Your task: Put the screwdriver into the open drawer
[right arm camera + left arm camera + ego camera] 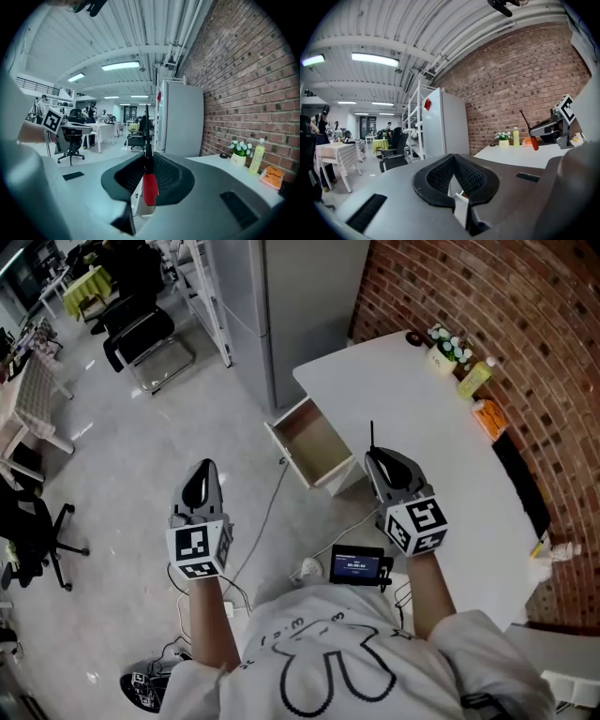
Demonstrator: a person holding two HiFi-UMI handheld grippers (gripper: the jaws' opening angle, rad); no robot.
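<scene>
Here, closest to you, your left gripper (202, 476) hung over the floor with its jaws together and nothing between them. Your right gripper (378, 461) was clamped on the screwdriver (150, 186) by its red handle, the dark shaft pointing away past the jaw tips. Just beyond it, the open drawer (314, 442) stood out from the white table (412, 399). You were in the carrying step, I judge: the next move called for bringing the tool over the drawer, lowering it inside, then parting the jaws. Farther off, a bottle (475, 379) stood by the brick wall (525, 324).
</scene>
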